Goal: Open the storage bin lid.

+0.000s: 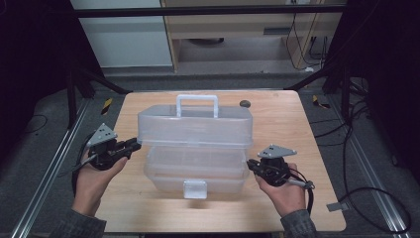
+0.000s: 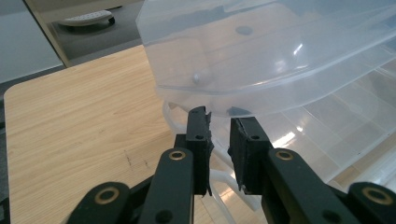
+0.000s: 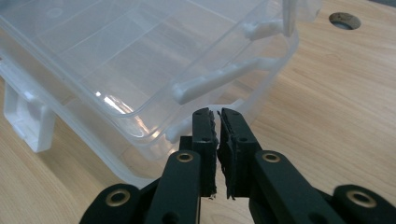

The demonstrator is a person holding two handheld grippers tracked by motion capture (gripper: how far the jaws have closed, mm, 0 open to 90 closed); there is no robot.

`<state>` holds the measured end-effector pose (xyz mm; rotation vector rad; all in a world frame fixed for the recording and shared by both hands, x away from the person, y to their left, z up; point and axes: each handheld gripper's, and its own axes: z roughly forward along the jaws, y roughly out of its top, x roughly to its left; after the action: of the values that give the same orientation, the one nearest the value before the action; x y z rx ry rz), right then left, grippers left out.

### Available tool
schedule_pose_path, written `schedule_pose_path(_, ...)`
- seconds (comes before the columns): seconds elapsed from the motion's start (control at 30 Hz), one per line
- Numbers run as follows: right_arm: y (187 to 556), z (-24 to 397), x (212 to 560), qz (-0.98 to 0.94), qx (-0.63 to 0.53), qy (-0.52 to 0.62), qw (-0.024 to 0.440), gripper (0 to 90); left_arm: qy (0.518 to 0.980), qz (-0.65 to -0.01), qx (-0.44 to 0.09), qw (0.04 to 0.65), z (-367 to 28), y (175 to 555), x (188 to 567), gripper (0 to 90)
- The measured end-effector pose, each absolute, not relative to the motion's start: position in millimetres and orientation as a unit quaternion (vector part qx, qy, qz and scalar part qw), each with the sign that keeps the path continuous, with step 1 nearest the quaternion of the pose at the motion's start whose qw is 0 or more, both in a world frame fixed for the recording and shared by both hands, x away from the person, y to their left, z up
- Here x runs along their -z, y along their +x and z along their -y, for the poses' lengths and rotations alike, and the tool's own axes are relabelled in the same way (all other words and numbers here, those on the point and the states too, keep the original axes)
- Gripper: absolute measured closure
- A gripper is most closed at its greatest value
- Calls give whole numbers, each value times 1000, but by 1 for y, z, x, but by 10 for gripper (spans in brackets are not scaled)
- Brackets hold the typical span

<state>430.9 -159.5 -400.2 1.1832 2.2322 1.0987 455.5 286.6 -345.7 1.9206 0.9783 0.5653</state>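
While the clear box (image 1: 195, 148) sits between them, both claws (image 1: 132, 145) (image 1: 251, 164) stand nearly closed, empty.

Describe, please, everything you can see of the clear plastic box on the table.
The clear plastic box looks translucent, with a white handle upright on its lid and a white latch at the front. The lid tier is raised and set back, exposing a divided tray below. It stands mid-table; closed gripper tips point at both ends, contact unclear.
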Motion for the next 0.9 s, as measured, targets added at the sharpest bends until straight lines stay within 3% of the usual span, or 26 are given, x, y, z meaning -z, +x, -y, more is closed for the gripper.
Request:
schedule_pose_path(0.43,433,158,413,-777,-400,453,176,783,772,-395,-230,442,-286,457,345,775)
schedule_pose_path(0.9,433,157,413,-778,-399,452,177,781,761,-397,-238,455,-286,468,339,767)
